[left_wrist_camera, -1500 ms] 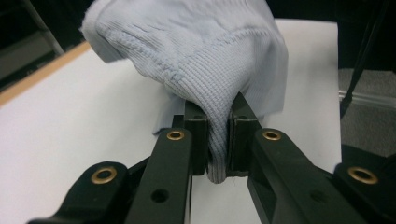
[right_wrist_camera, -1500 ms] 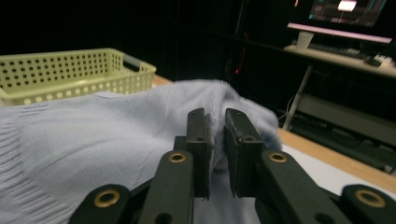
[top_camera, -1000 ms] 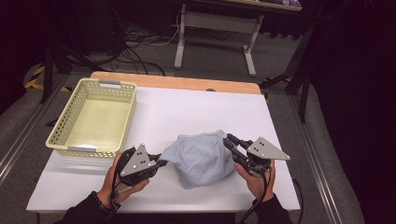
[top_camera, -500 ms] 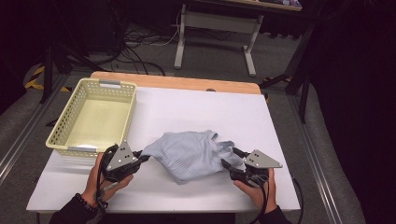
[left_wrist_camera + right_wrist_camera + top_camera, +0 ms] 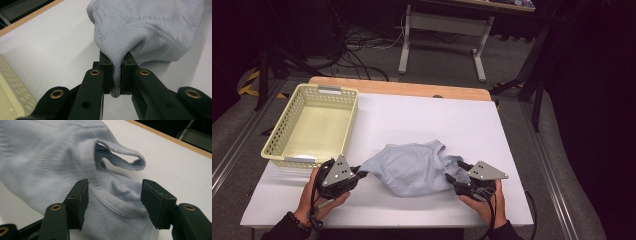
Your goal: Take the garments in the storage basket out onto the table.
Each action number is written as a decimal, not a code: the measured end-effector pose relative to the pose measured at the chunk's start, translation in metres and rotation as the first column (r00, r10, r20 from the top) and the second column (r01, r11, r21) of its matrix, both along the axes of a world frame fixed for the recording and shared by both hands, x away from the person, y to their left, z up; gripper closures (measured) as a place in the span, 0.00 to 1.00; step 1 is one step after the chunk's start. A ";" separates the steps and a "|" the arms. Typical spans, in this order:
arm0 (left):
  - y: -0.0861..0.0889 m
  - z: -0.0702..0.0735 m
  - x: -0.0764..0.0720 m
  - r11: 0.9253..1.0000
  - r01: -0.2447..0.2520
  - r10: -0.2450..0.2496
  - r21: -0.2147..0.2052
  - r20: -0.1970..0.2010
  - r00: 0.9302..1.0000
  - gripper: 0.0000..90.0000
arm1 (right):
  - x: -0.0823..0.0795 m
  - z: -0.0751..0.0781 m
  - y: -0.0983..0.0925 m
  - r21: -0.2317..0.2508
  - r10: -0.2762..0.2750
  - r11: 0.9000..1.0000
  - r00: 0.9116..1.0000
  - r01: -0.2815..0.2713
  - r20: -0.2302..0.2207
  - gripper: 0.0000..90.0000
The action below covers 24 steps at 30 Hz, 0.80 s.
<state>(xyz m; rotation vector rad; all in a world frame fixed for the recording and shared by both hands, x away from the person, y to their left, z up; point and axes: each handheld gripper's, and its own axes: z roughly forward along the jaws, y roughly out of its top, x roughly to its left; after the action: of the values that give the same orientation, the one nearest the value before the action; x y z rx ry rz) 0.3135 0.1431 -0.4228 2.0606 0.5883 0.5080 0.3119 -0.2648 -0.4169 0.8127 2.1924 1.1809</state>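
The left hand-held gripper has its jaws pressed together on a fold of the pale blue knitted garment, the cloth squeezed into a narrow strip between the two black pads; in the high view this left hand-held gripper sits at the garment's left corner, just in front of the yellow basket. The right hand-held gripper has just been opening its jaws, which now stand spread, one at each side of the garment's ribbed edge, with cloth lying between them but neither pad pressing on it. From above, the right hand-held gripper points at the garment's right end. The garment lies spread and rumpled on the white bench, near its front edge, between the two hands. A loop of its hem stands up beyond the right jaws. The far side of the garment is blurred in the right gripper view, and the basket is cut off at the left edge of the left gripper view. The person's forearms are cut off at the bottom of the high view.
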 end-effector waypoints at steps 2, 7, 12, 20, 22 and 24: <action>0.000 -0.001 0.001 1.000 -0.002 0.002 0.006 -0.005 1.000 0.92 | -0.003 0.003 0.003 0.010 0.050 0.999 0.999 -0.049 -0.016 0.40; -0.001 -0.003 0.001 1.000 0.000 0.000 0.012 -0.013 1.000 0.92 | -0.013 -0.007 0.015 -0.044 0.136 0.989 0.989 -0.138 -0.060 0.34; -0.003 -0.006 0.002 1.000 0.004 -0.004 0.027 -0.017 1.000 0.92 | -0.013 -0.018 0.014 -0.107 0.146 0.982 0.983 -0.158 -0.110 0.32; -0.003 -0.008 0.005 1.000 0.002 -0.002 0.027 -0.023 1.000 0.93 | -0.015 -0.024 0.022 -0.169 0.170 0.968 0.980 -0.186 -0.104 0.30; -0.004 -0.008 0.005 1.000 0.003 -0.003 0.026 -0.024 1.000 0.93 | -0.015 -0.025 0.024 -0.182 0.165 0.967 0.982 -0.180 -0.095 0.30; -0.004 -0.008 0.005 1.000 0.006 -0.006 0.028 -0.025 1.000 0.92 | -0.014 -0.028 0.026 -0.198 0.164 0.964 0.983 -0.179 -0.086 0.31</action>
<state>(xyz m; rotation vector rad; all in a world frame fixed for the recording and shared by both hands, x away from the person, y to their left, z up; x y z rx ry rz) 0.3184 0.1393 -0.4309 2.0976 0.5929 0.4900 0.2977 -0.2392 -0.4448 0.5950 2.4339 0.9955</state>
